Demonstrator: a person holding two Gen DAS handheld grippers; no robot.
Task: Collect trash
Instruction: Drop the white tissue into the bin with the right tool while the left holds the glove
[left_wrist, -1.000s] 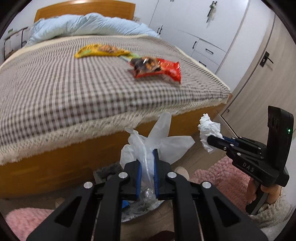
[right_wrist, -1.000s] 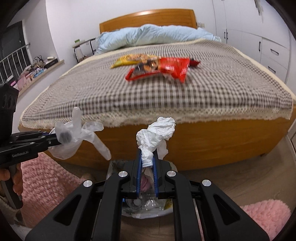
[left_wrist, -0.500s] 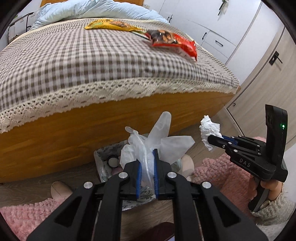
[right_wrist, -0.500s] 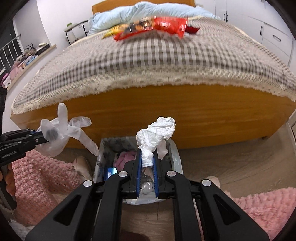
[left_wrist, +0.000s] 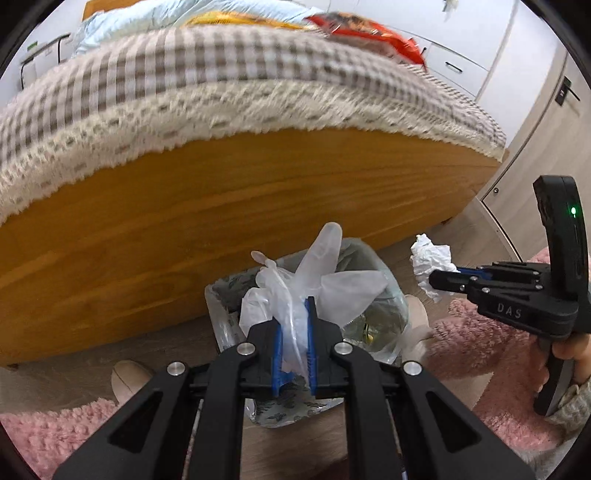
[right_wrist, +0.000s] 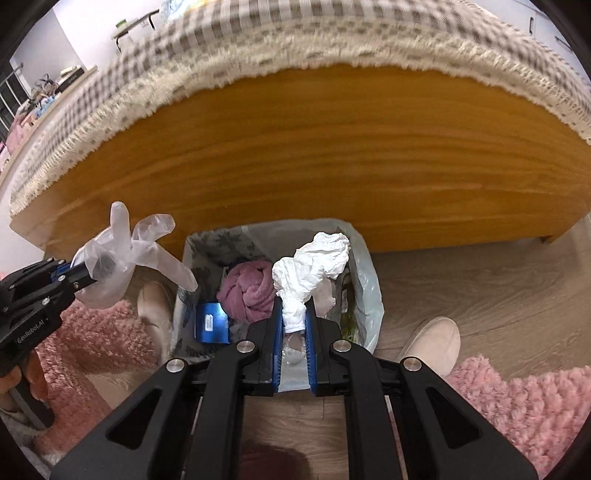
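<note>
I am in a bedroom, close against the wooden side of the bed (right_wrist: 314, 147), whose checked cover (left_wrist: 229, 62) hangs over it with a lace hem. Up on that cover a red snack wrapper (left_wrist: 369, 33) and a yellow one (left_wrist: 236, 18) lie side by side; I judge those are what is left to collect.

Below me on the wood floor stands the lined waste bin (right_wrist: 364, 266), between two pink rugs (right_wrist: 517, 398). Inside it I see a rolled mauve cloth (right_wrist: 247, 291), a blue packet (right_wrist: 211, 323) and some clear plastic at the bottom; the rest I cannot make out.

My left tool (left_wrist: 294, 325) is pinching a clear disposable glove (left_wrist: 314, 273) above the bin's left edge. My right tool (right_wrist: 294, 325) is pinching a crumpled white tissue (right_wrist: 314, 266) directly over the opening. Neither piece is in the bin yet, so this drop is only half done.
</note>
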